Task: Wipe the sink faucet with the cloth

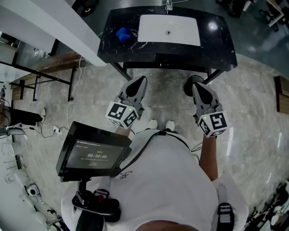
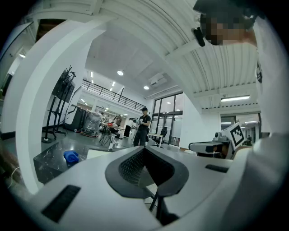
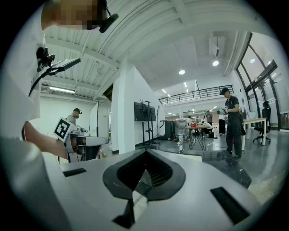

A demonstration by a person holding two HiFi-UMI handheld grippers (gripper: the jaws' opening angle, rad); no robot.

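A black counter (image 1: 216, 40) with a white sink (image 1: 168, 30) stands ahead of me. The faucet (image 1: 169, 5) shows only at the top edge of the head view. A blue cloth (image 1: 123, 34) lies crumpled on the counter left of the sink, and it shows small in the left gripper view (image 2: 71, 156). My left gripper (image 1: 139, 82) and right gripper (image 1: 195, 84) are held side by side short of the counter, well apart from cloth and faucet. Both are shut with nothing between their jaws, as their own views show for the left gripper (image 2: 144, 149) and the right gripper (image 3: 145, 152).
A screen on a stand (image 1: 92, 151) sits close at my left. A wooden bench (image 1: 49, 66) and cables (image 1: 49, 130) lie on the floor at left. A white pillar (image 3: 126, 113) and a standing person (image 3: 232, 122) are beyond the counter.
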